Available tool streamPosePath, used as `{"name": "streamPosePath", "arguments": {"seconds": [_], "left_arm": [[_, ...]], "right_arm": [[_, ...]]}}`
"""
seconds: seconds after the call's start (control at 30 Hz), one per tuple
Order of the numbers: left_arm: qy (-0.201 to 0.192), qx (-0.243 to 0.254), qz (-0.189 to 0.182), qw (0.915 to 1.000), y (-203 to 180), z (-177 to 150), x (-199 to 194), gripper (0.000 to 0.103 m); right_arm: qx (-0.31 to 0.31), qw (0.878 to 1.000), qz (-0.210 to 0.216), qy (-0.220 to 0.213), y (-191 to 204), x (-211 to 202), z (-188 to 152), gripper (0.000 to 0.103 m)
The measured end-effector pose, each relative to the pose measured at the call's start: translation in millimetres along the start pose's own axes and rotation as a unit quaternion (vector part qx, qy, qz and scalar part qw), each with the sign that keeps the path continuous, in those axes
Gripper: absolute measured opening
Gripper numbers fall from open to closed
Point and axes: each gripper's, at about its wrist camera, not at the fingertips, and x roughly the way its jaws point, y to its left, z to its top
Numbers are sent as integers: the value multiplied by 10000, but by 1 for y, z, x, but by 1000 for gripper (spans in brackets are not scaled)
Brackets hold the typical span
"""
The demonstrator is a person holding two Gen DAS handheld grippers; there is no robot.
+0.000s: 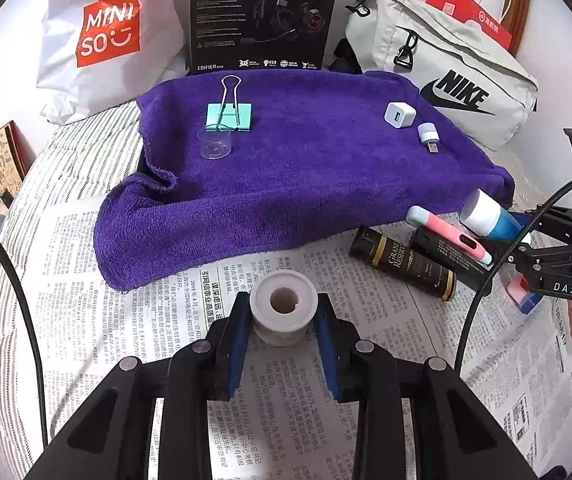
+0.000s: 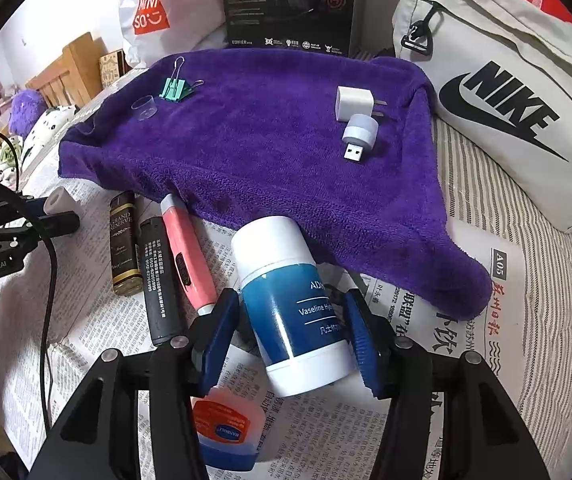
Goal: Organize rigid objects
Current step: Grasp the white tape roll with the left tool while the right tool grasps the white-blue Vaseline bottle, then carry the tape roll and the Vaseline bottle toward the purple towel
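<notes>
Left gripper (image 1: 284, 316) fingers pinch inward; right gripper (image 2: 291, 320) fingers stand spread.

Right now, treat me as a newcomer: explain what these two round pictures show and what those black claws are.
Each picture comes from a fisheye camera mounted on a hand-held gripper; a person works one in each hand. In the left camera's view, the left gripper is closed on a white roll above newspaper. In the right camera's view, the right gripper straddles a blue-and-white bottle, fingers apparently not touching. A purple towel carries a binder clip, clear cup, charger and USB light. Three slim tubes and a Vaseline jar lie on the newspaper.
</notes>
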Motion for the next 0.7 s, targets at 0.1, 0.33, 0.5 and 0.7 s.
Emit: {"name": "streamPosePath", "arguments": {"seconds": [0.1, 0.33, 0.5, 0.7], "left_arm": [[-4, -5, 3, 10000, 0, 0, 0, 30], [8, 33, 50, 10000, -3, -1, -1, 30], [64, -11, 5, 10000, -2, -3, -3, 30], [145, -116, 21, 9998, 2, -5, -6, 30]], "right_arm": [[60, 10000, -1, -51, 0, 0, -1, 58], [87, 9999, -10, -125, 3, 0, -2, 63], [155, 9999, 6, -55, 0, -1, 1, 55], [520, 9983, 253, 21, -22, -11, -5, 42]]}}
